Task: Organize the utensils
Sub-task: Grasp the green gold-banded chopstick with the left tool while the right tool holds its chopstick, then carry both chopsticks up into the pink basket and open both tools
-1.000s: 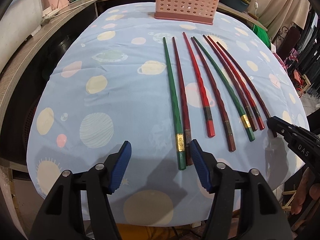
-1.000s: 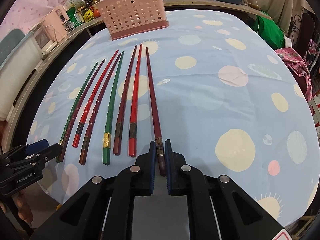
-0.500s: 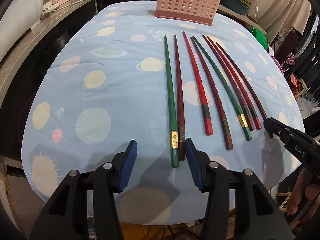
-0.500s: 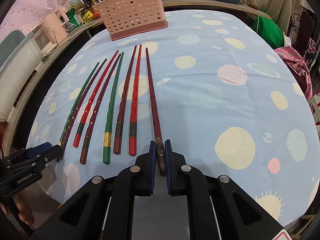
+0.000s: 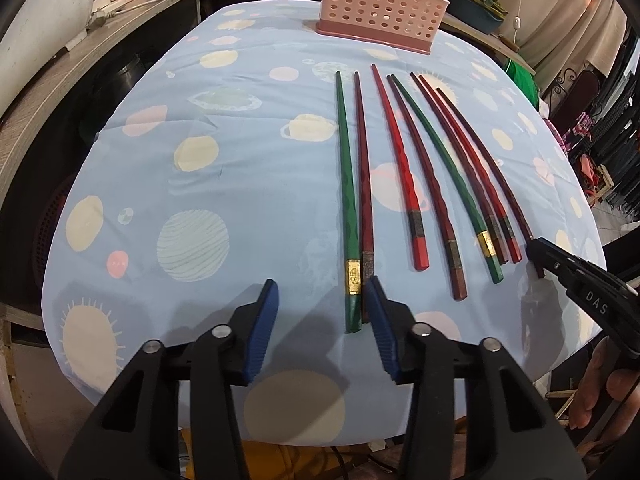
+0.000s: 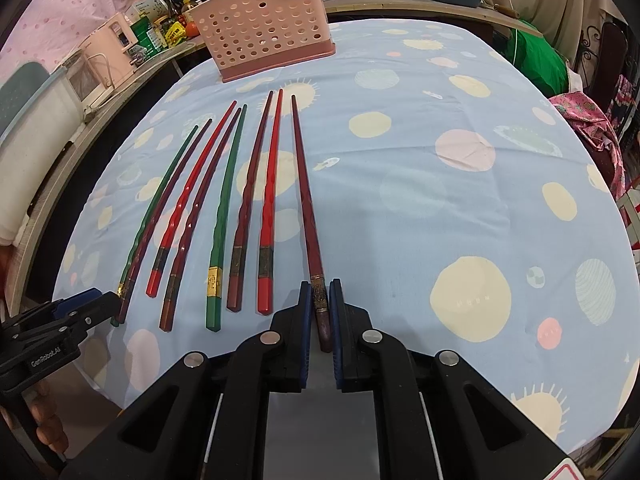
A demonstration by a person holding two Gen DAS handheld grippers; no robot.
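Right gripper is clamping the dark red chopstick by its butt end; left gripper is gaping, green chopstick lying between its fingers. Risk: left is closing on both the green and its touching maroon neighbour, so it could be grabbing two.

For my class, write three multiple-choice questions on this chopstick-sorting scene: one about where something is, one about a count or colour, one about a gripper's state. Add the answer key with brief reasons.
1. Where does the pink basket stand relative to the chopsticks?
A. Beyond their thin tips, at the far end of the table
B. Beside their thick ends, nearest the camera
C. On top of them

2. How many chopsticks on the tablecloth are green?
A. None
B. Two
C. Five

3. What is the right gripper doing?
A. Wide open above bare cloth
B. Holding the basket
C. Closed on the thick end of the dark red chopstick

Key: 1 A, the basket sits past the tapered tips. 2 B, two green chopsticks lie among eight. 3 C, its blue pads clamp the chopstick's banded end.
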